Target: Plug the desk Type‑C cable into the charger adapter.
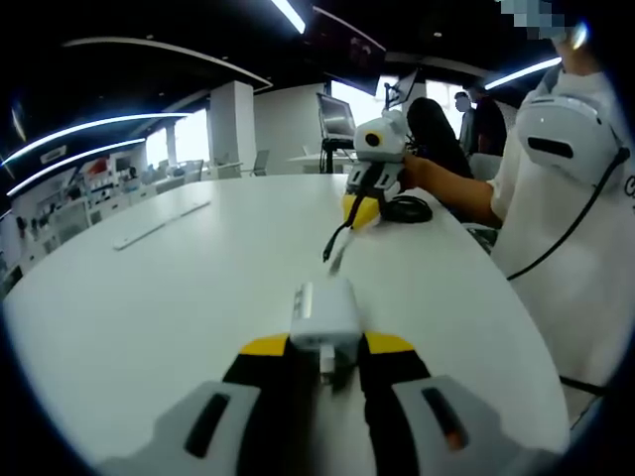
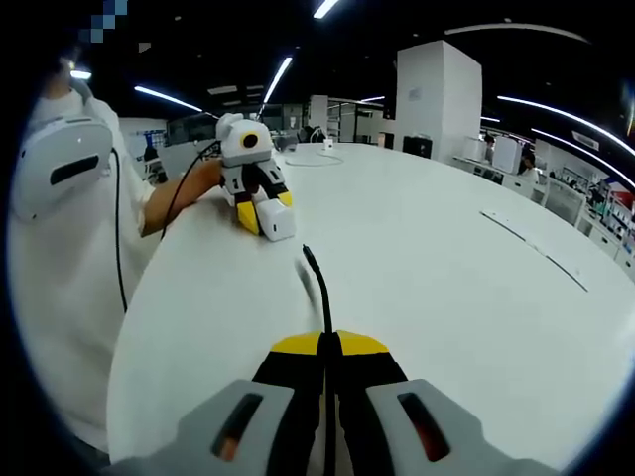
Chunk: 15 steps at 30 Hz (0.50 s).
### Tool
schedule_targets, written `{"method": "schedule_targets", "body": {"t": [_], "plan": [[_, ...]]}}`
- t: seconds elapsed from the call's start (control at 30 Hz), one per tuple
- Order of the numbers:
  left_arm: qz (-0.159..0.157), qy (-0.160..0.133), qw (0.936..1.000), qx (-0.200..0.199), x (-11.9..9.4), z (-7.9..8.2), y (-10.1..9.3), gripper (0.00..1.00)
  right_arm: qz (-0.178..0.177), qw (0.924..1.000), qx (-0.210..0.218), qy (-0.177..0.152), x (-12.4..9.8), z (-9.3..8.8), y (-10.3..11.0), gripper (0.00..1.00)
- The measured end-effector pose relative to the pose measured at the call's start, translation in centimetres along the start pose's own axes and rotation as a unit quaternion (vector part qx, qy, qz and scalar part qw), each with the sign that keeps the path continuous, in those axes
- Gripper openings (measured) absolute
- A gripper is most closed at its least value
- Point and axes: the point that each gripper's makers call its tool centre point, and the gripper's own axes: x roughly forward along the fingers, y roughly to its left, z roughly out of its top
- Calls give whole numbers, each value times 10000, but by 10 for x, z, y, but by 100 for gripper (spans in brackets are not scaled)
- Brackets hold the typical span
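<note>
**Cable and adapter held apart, ready to be brought together**

The landmark is the large round white table [image 1: 179,297]. Over its near edge the left gripper [image 1: 325,359], with yellow-tipped black jaws, is closed on the small white rectangular charger adapter [image 1: 322,315], gripping it by its rear end. The adapter's front face looks out across the table, which I judge is meant to leave its port free for the plug; the port itself cannot be made out.

In the right gripper view, the right gripper [image 2: 327,349] has its jaws pinched narrowly together on the thin black Type-C cable [image 2: 319,288], which rises from between them to a short free end above the table top. The hold sits a little behind the plug, probably so the tip stays stiff and aimable.

The left gripper view shows the same cable tip [image 1: 331,246] hanging above the table's middle, well apart from the adapter, with a loose black coil of cable [image 1: 407,209] lying near the table's far edge. The plug is not yet inserted. No containers are in view.
</note>
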Motion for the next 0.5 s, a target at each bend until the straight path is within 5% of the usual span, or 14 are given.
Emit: {"method": "schedule_targets", "body": {"t": [0.5], "plan": [[-24, -17, 10000, 13, 1, 0, 0, 25, 129, 9999, -2, -61, 5, 4, 6, 3]]}}
